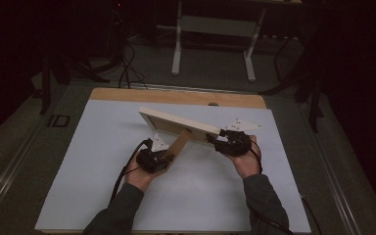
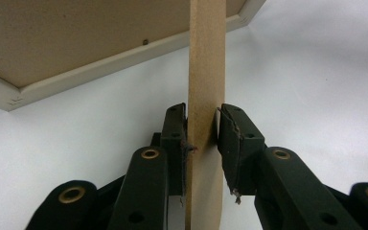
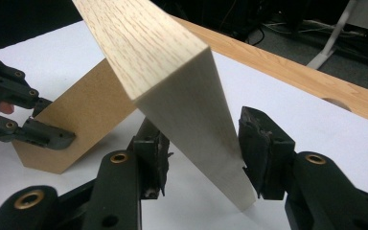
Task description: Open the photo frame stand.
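A pale wooden picture frame point(image 1: 176, 122) stands tilted above the white board, its brown backing point(image 2: 52, 38) facing the left gripper view. A brown fibreboard strut point(image 1: 178, 144) slants down from its back to the board. My left gripper point(image 1: 164, 159) is shut on that strut point(image 2: 206, 57), a pad pressing on each face near its lower end. My right gripper point(image 1: 220, 142) is shut on the frame's right end point(image 3: 187, 120), with its pale end face wedged between the pads. The right gripper view also catches the strut point(image 3: 81, 124) with the left gripper's jaws point(image 3: 38, 129) on it.
The white board point(image 1: 103, 171) lies on a wooden table whose far edge point(image 1: 176, 95) shows bare wood with a round hole point(image 1: 213, 104). Beyond the table stand a white desk frame point(image 1: 215, 29) and cables on a dark floor.
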Demonstrator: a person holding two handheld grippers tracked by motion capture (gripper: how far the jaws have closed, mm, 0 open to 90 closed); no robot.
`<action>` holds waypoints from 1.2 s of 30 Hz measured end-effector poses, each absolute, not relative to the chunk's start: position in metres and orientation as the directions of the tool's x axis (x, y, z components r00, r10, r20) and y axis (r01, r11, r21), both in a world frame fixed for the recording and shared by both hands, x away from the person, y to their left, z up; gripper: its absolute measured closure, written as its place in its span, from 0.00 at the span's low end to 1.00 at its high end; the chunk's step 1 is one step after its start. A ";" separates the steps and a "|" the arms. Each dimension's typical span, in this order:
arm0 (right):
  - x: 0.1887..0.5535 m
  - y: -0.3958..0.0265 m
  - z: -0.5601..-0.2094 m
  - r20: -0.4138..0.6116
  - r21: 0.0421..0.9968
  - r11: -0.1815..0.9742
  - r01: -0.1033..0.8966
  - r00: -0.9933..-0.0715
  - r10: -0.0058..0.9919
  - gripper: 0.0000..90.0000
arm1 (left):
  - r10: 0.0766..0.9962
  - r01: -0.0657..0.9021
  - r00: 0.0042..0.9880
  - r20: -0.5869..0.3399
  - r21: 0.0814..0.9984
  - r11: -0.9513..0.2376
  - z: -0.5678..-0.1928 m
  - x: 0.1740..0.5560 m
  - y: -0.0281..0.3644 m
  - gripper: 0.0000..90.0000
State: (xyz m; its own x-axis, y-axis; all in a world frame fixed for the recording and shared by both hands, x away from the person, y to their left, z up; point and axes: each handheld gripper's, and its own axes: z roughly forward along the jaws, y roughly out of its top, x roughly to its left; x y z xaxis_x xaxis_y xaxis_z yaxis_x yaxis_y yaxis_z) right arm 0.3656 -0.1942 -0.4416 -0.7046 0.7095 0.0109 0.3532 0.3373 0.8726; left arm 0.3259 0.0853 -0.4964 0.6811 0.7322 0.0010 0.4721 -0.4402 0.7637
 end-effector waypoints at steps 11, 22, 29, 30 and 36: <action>0.365 -0.194 -0.442 0.015 0.873 0.334 0.354 -0.706 0.708 0.60 | 0.726 0.475 0.687 -0.007 0.761 -0.442 -0.498 0.326 0.086 0.80; 0.365 -0.193 -0.443 0.013 0.872 0.336 0.355 -0.704 0.710 0.58 | 0.718 0.474 0.695 -0.019 0.764 -0.438 -0.497 0.325 0.087 0.74; 0.366 -0.193 -0.446 0.015 0.868 0.340 0.362 -0.703 0.711 0.55 | 0.718 0.474 0.696 -0.035 0.773 -0.421 -0.495 0.324 0.088 0.72; 0.366 -0.193 -0.446 0.015 0.867 0.341 0.363 -0.703 0.711 0.54 | 0.716 0.474 0.697 -0.035 0.773 -0.423 -0.495 0.324 0.088 0.72; 0.365 -0.195 -0.447 0.012 0.861 0.351 0.369 -0.703 0.711 0.53 | 0.715 0.473 0.698 -0.045 0.778 -0.414 -0.493 0.323 0.090 0.71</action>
